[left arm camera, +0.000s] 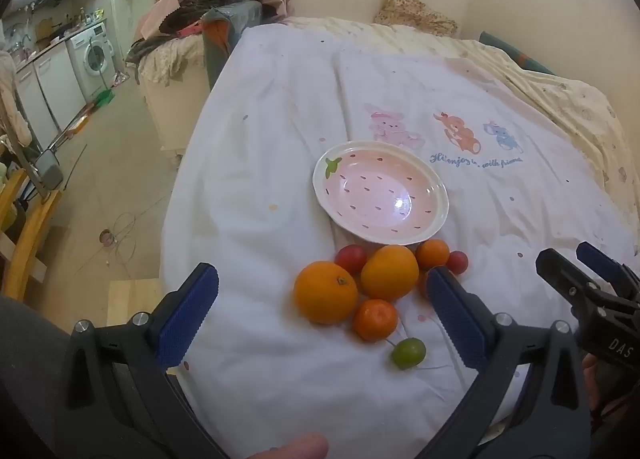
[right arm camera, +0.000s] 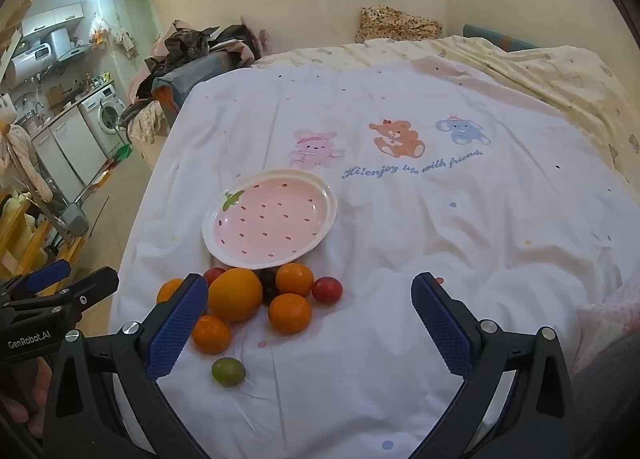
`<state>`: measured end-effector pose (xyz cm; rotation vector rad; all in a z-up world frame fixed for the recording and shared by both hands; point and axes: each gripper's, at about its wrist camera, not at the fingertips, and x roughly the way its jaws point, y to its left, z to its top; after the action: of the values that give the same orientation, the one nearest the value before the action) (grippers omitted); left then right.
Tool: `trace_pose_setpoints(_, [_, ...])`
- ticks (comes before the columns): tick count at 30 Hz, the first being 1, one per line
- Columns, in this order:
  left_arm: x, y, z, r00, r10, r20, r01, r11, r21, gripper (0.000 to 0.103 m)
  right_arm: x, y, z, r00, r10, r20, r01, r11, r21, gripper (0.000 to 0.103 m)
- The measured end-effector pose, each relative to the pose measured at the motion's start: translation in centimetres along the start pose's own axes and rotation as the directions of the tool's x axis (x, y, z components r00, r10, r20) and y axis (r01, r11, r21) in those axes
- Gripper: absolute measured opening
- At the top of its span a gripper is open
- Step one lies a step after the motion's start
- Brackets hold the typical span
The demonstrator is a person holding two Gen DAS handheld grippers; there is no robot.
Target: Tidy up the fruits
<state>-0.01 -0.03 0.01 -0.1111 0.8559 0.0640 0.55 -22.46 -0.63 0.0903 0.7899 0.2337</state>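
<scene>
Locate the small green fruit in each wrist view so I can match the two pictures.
Left wrist view: the green fruit lies low and right of centre, nearest the camera, below the orange pile.
Right wrist view: the green fruit lies low and left of centre, again nearest the camera.
Shared landmark: the pink strawberry plate, beyond the pile in both views.

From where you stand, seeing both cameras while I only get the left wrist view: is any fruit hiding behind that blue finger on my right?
Observer: Yes. The right wrist view shows a whole mandarin there.
Operator: Anything else I'm missing?
Observer: A dark fruit is tucked between the big orange and a small orange.
Operator: And the other gripper?
Observer: The right gripper is wide open, with nothing held between its fingers.
</scene>
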Motion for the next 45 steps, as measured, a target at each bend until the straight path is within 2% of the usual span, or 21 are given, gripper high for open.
trace_pose_setpoints(45, [0.32,0.24,-0.30,1.000,0.007,-0.014,-0.007,1.000,-0.002,0.103,0.07,-0.22,0.01,1.000,-0.003,-0.002,0.003,1.000,-0.001,0.103])
